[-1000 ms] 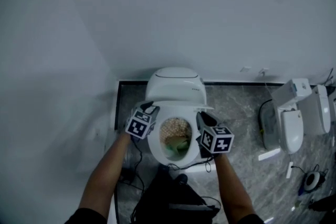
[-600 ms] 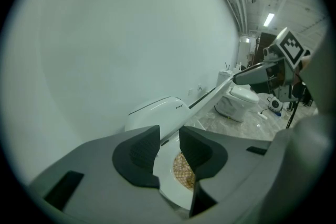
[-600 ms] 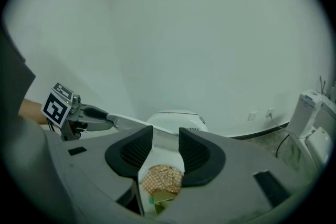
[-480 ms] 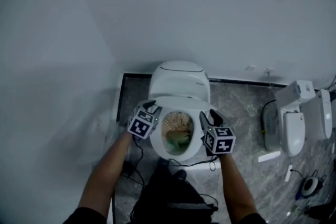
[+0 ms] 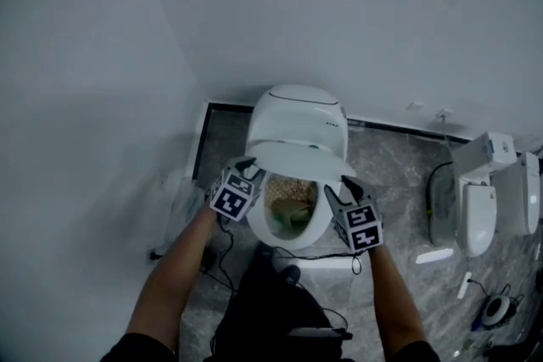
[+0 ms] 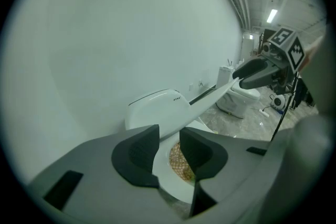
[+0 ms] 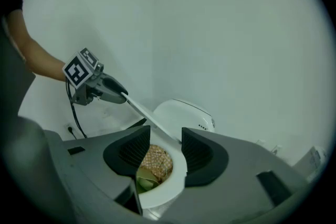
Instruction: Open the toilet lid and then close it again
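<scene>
A white toilet stands against the wall with its lid [image 5: 297, 155] tilted forward, half down over the bowl [image 5: 321, 226]. My left gripper [image 5: 246, 168] is at the lid's left edge. In the left gripper view [image 6: 169, 139] the lid [image 6: 173, 107] fills the gap between the pads, so it is shut on the lid. My right gripper [image 5: 338, 189] is at the lid's right edge. Its jaws have just been opening. In the right gripper view [image 7: 165, 139] they stand apart with the thin lid edge [image 7: 149, 118] between them, the pads clear of it.
Brownish and green matter [image 5: 293, 212] lies in the bowl. The cistern [image 5: 297, 116] backs onto the white wall, and a second wall closes in on the left. More white toilets [image 5: 475, 199] stand on the grey floor at the right. Cables [image 5: 222, 254] run beside the bowl.
The lid has tipped forward over the back of the bowl. Both grippers moved down with it. The right gripper rolled and its jaws spread apart.
</scene>
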A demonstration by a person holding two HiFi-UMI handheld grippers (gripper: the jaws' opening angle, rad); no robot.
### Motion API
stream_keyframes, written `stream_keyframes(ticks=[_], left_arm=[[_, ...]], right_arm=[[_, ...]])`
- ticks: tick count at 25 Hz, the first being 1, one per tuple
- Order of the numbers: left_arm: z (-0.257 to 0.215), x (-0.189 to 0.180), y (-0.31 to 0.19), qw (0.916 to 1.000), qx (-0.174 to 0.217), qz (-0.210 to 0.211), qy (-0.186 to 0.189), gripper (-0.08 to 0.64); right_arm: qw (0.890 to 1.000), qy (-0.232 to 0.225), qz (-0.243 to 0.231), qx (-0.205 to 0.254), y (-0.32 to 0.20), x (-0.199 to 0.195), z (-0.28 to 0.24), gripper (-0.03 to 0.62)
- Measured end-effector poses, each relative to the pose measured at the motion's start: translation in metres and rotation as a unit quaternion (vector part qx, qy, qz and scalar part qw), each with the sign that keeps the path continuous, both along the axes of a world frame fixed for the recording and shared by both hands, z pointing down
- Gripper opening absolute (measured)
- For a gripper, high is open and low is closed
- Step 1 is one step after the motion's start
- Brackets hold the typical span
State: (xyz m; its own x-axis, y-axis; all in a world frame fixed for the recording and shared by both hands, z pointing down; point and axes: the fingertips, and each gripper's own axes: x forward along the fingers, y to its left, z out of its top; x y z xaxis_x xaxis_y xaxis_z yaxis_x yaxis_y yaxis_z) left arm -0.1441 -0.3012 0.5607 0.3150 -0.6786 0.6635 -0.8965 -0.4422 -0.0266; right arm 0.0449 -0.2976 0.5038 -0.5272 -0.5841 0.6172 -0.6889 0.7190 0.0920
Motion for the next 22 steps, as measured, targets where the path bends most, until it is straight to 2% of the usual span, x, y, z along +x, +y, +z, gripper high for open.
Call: stream_keyframes(ticks=[6,8,12,16,19,22], left_arm=[[0.009,0.003,0.016,0.9998,-0.001,-0.004,-0.021,0.118],[0.012,0.002,0.021,0.9997,-0.003,-0.014,-0.021,0.118],[0.013,-0.002,0.038,0.9989,-0.007,-0.044,0.014,0.132],[0.025,-0.003,0.067,0.9972,-0.027,-0.064,0.03,0.132],[0.037,0.001,0.086,0.995,-0.05,-0.071,0.051,0.126],[0.041,0.008,0.095,0.9921,-0.057,-0.077,0.082,0.113]], right_arm=[[0.998,0.039,-0.057,-0.002,0.006,-0.002,0.015,0.186],[0.996,0.048,-0.079,-0.008,0.011,-0.003,0.02,0.162],[0.993,0.06,-0.103,-0.01,0.024,-0.003,0.028,0.153],[0.99,0.073,-0.118,-0.016,0.042,0.001,0.043,0.153],[0.989,0.078,-0.123,-0.018,0.052,0.003,0.051,0.153],[0.988,0.084,-0.129,-0.021,0.059,0.004,0.058,0.153]])
